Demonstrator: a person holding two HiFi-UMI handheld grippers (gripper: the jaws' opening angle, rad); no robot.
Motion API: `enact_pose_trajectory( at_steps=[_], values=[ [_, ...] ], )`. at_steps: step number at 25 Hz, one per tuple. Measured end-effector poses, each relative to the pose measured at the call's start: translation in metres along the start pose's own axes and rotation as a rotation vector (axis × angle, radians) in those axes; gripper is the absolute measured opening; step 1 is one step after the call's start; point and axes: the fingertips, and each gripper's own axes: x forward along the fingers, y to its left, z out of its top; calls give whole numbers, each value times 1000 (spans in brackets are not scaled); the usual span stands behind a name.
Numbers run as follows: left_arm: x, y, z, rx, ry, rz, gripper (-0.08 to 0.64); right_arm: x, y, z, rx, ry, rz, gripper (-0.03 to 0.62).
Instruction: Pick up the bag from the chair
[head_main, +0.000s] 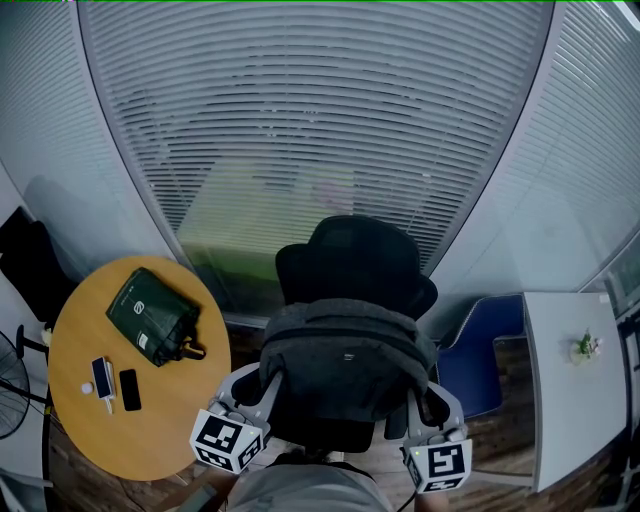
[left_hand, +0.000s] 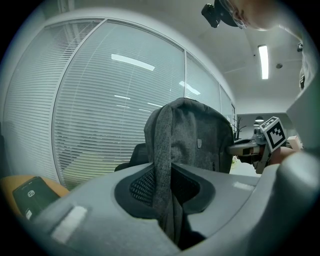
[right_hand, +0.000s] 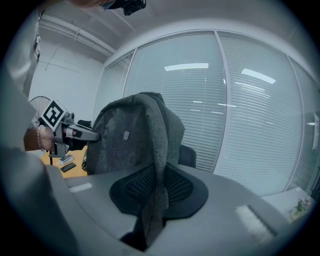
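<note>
The grey bag (head_main: 345, 360) hangs between my two grippers, in front of the black chair (head_main: 350, 255) by the window. My left gripper (head_main: 266, 388) is shut on a fold of the bag's left side. My right gripper (head_main: 424, 398) is shut on its right side. In the left gripper view, a grey strip of the bag (left_hand: 195, 140) runs down between the jaws of my left gripper (left_hand: 167, 192), with the right gripper (left_hand: 265, 142) beyond. In the right gripper view, the bag (right_hand: 130, 140) is pinched the same way in my right gripper (right_hand: 156, 195), and the chair (right_hand: 187, 156) shows behind.
A round wooden table (head_main: 150, 420) at the left carries a dark green pouch (head_main: 153, 315), a phone (head_main: 129, 389) and a small white device (head_main: 102, 380). A white table (head_main: 570, 400) with a small plant (head_main: 585, 347) stands right. A blue seat (head_main: 485, 350) lies between. Window blinds (head_main: 320, 120) are ahead.
</note>
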Motion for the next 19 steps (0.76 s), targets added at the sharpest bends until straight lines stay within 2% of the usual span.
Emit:
enact_pose_trajectory(
  at_steps=[15, 19],
  values=[
    [-4, 1, 1, -3, -2, -4, 64, 0, -1, 0, -36, -17, 1, 48],
    [-5, 1, 3, -5, -1, -7, 64, -1, 0, 2, -43, 9, 5, 48]
  ],
)
